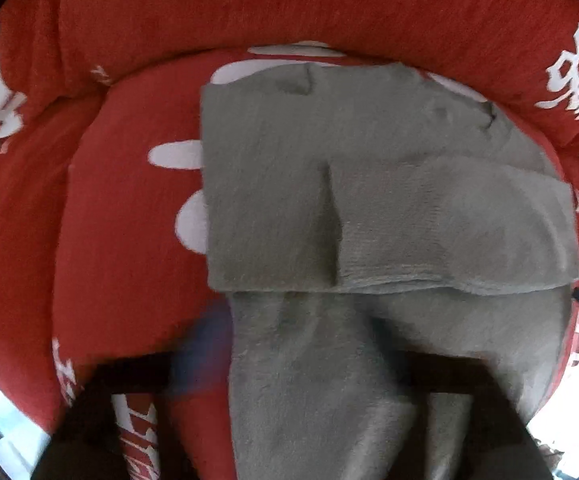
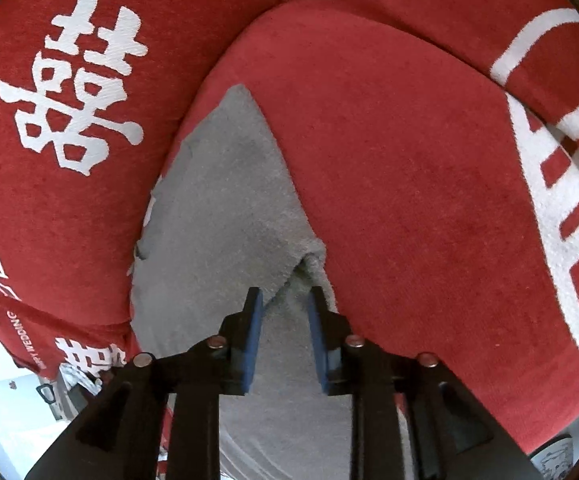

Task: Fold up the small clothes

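Left fingers (image 1: 289,364) (blurred) spread wide, empty; right fingers (image 2: 285,300) narrowly parted astride grey garment (image 2: 225,208).

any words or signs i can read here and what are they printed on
"囍", a big white double-happiness sign, on the red cover at the left of the right wrist view.
"Y WEDDING", small white letters running up the red cover's lower left edge, start cut off.
Other white characters on the red cover are cut off or blurred, not readable.
The grey cloth carries no text.
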A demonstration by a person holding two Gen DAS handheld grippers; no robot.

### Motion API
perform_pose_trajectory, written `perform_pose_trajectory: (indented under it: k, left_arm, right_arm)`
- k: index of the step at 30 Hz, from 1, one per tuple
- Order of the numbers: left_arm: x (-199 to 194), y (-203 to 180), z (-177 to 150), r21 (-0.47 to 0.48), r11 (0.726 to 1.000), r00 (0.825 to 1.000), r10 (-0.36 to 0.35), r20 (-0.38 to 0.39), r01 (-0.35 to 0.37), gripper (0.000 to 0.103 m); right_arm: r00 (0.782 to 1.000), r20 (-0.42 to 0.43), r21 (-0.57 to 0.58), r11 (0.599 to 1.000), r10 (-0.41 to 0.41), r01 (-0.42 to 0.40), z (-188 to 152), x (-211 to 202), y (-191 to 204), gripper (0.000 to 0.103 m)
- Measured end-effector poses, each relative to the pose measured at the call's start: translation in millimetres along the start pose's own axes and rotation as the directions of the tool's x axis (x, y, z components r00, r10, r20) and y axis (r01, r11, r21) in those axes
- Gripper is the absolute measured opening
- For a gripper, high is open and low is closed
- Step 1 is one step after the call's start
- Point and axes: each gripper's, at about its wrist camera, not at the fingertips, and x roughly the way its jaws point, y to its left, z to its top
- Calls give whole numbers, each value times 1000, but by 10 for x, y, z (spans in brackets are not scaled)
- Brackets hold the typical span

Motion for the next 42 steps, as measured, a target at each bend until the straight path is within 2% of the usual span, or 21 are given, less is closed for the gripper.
perform_pose_trajectory:
  k: [2,10,13,14,15,16,19,23,25,29,34,38,42]
  left_arm:
    - [-74,-36,-47,24,1000,999,8,31,-8,97]
    - [-53,-92,-111,41,999,1000,24,-2,-23,97]
    - [-22,-85,-105,42,998,998,53,-13,-53,97]
    - [-11,-88,-108,48,997,998,68,-17,-67,97]
    - [5,-95,-112,55,995,996,83,-23,-81,97]
    - [15,-103,-118,61,994,996,91,-27,-89,97]
    - [12,-121,-141,72,993,995,97,-33,-95,97]
    - [-10,-162,-167,85,992,995,92,-41,-89,97]
    - [-18,-201,-176,94,992,995,91,-41,-87,97]
    - [-24,-277,-182,109,991,995,87,-50,-82,97]
    - [-34,-386,-189,142,986,993,95,-67,-85,97]
    - [-48,-498,-187,168,981,991,115,-73,-101,97]
    - [-87,-578,-230,155,981,988,128,-85,-114,97]
  right_arm:
    - [1000,2,-12,1000,-28,28,19,33,55,27]
    - [996,-6,-20,995,-93,93,6,54,104,27]
    - [992,5,-52,991,-125,125,10,23,120,27]
    - [988,16,-66,986,-155,156,26,18,126,27]
    - [971,32,-78,968,-237,239,65,18,123,27]
    - [962,31,-73,959,-272,274,92,26,108,27]
    - [967,25,-61,965,-255,256,108,-8,90,27]
    - [959,20,-117,951,-284,285,-30,-68,164,29]
    - [961,17,-133,952,-277,277,-104,-104,199,33]
    - [964,12,-189,946,-266,263,-261,-163,329,34]
    - [969,-8,-278,931,-248,236,-422,-132,485,46]
    - [978,-42,-334,925,-205,180,-507,-88,595,57]
    - [981,-91,-382,916,-171,124,-560,-50,664,61]
